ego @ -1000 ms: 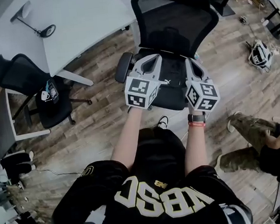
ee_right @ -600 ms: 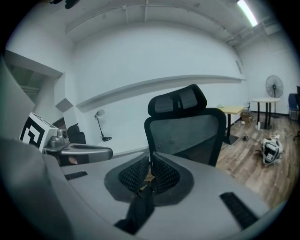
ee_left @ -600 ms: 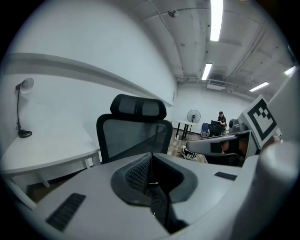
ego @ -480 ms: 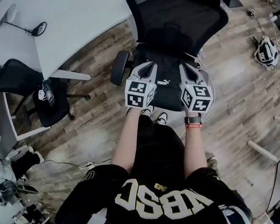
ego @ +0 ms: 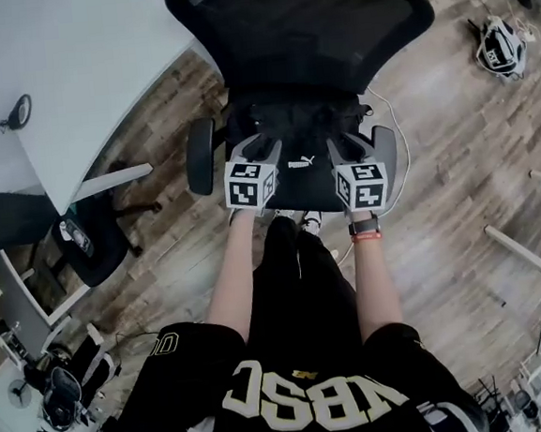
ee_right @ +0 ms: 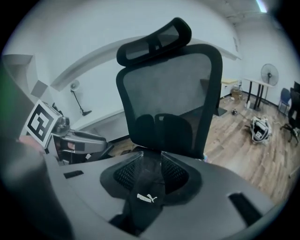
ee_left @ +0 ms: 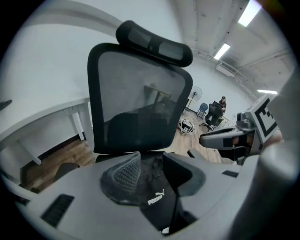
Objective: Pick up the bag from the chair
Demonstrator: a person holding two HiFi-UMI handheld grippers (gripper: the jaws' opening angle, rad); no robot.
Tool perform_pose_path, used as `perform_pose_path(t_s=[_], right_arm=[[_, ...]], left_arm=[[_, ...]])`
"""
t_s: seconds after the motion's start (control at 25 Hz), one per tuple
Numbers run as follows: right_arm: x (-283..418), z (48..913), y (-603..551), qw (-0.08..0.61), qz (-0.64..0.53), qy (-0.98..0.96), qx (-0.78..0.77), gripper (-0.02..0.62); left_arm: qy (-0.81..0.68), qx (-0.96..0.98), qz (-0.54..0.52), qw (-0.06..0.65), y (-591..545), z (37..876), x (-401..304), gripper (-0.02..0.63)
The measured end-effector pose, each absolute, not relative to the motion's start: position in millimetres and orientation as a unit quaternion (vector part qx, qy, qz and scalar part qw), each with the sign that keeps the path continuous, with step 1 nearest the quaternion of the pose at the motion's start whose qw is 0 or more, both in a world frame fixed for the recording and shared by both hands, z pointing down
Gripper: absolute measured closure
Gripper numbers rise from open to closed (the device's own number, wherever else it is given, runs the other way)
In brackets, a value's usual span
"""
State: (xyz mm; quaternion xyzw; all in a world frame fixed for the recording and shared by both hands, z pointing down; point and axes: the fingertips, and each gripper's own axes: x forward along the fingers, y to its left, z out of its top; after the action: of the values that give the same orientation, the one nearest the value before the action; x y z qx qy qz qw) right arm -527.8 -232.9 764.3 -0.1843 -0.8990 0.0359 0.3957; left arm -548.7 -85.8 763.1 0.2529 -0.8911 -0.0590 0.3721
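White PUMA wordmark with its leaping cat shows on the black bag (ego: 301,162). Big pale letters, WBSC seen upside down, run across the person's black shirt (ego: 315,399).

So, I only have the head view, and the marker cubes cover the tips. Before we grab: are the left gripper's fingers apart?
Observer: Yes. The left gripper view shows the left gripper with its fingers apart. They have just been opening, and the bag shows between them, not pinched.
Operator: And the right one?
Observer: The right gripper has also just been opening. Its fingers stand apart, with the bag's black fabric and white logo in the gap.
Operator: Anyone behind the chair?
Observer: A person is far off past the chair, near a fan.
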Motion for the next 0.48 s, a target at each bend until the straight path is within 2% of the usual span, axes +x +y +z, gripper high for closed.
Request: perform_pose_path(t_s=[0.48], right_arm=[[-500,939,-269,0.516,0.059,-0.844,-0.137,0.353]], left_arm=[[-0.850,0.219,-0.095,0.470,-56,908,-552,0.282]])
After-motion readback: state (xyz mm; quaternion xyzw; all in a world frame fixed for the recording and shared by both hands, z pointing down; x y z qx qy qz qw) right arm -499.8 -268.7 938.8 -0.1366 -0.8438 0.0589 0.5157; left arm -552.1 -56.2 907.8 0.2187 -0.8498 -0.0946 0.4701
